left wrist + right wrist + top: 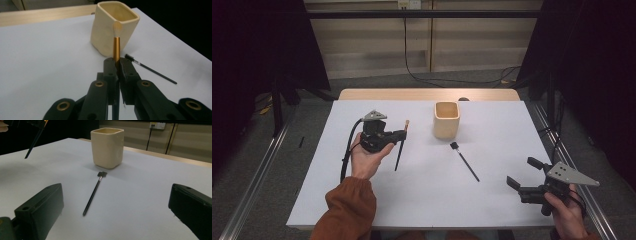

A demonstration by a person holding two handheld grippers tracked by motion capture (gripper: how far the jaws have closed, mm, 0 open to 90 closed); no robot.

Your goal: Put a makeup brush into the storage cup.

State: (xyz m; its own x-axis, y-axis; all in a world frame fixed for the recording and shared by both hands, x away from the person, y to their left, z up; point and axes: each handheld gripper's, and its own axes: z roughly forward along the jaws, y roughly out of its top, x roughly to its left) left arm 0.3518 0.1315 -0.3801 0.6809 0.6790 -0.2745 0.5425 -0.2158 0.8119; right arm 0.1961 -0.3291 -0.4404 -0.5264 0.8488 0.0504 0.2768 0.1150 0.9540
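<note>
At centre left of the high view, our left gripper (pixel 401 133) is clamped on a gold-ferruled brush (pixel 402 142), seemingly lifted off the sheet. Upper centre stands the cream cup (pixel 446 120). Lower right, our right gripper (pixel 522 175) hangs wide open, holding nothing.

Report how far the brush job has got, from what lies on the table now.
Done: nothing sits in the cream cup yet, as far as its visible inside shows. In hand: the left gripper is shut on the gold-ferruled brush, lifted off the table near the cup. Left: the black brush lies on the white sheet, and the right gripper is open, apart from it.
</note>
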